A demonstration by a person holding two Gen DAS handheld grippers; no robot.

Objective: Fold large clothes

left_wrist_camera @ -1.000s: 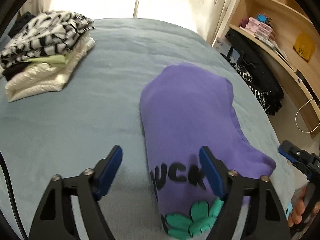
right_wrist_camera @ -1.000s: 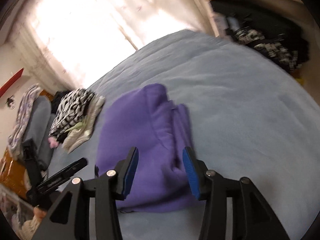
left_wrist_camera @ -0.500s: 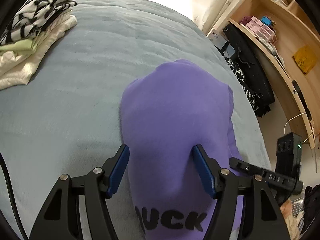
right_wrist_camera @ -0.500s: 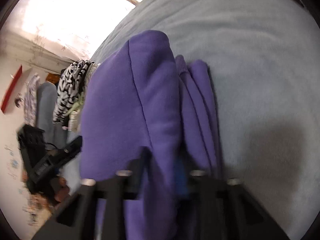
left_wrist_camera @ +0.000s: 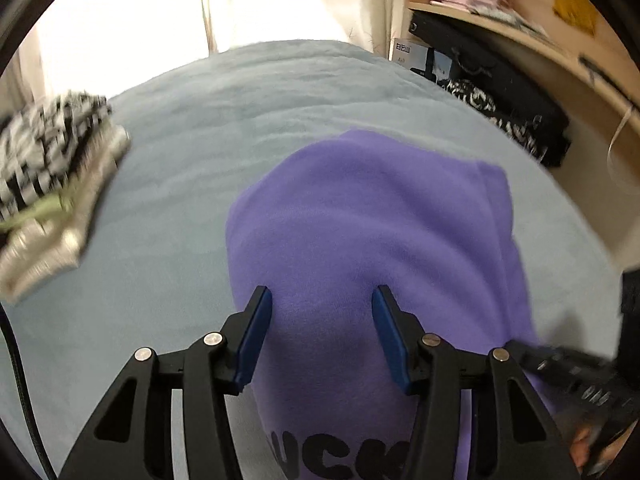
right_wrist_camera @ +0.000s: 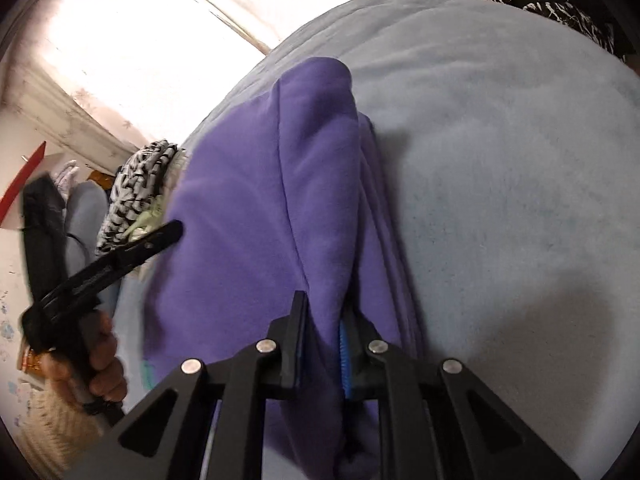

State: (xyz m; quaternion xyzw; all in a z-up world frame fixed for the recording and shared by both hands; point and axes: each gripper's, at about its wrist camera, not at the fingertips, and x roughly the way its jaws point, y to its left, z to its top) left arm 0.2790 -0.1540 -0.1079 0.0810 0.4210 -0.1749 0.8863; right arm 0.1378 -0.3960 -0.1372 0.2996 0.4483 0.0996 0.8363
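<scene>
Garment: purple sweatshirt [left_wrist_camera: 384, 240], folded into a long bundle, lying on the bed [left_wrist_camera: 168, 264] around its middle, running lengthwise toward the window side. Black block letters show at its near end in the left wrist view, partly cut off.
Garment layers: in the right wrist view the purple sweatshirt [right_wrist_camera: 248, 216] has a raised fold along its right edge, with thinner folded layers stacked just beside it on the blanket.
Right gripper: right gripper [right_wrist_camera: 322, 336] pinched tight on that raised fold, fabric squeezed between both blue pads, jaws nearly together.
Left gripper: left gripper [left_wrist_camera: 322, 334] roughly half open and closing, over the near part of the sweatshirt. Purple cloth sits between the blue pads, left pad at the garment's left edge; pads not seen pressing it.
Left hand: seen from the right wrist camera, hand [right_wrist_camera: 100, 364] wrapped round the black handle, cream knit sleeve [right_wrist_camera: 44, 428] below it.
Bed: pale blue-grey blanket, mostly bare to the right of the garment.
Pile: stack of folded clothes [left_wrist_camera: 52, 184] at the far left edge of the bed, black-and-white patterned piece on top, cream and pale green under it; blurred.
Background: bright curtained window [left_wrist_camera: 160, 12] beyond the far edge; wooden shelf [left_wrist_camera: 520, 36] on the right with dark clothes [left_wrist_camera: 500, 92] beneath it.
</scene>
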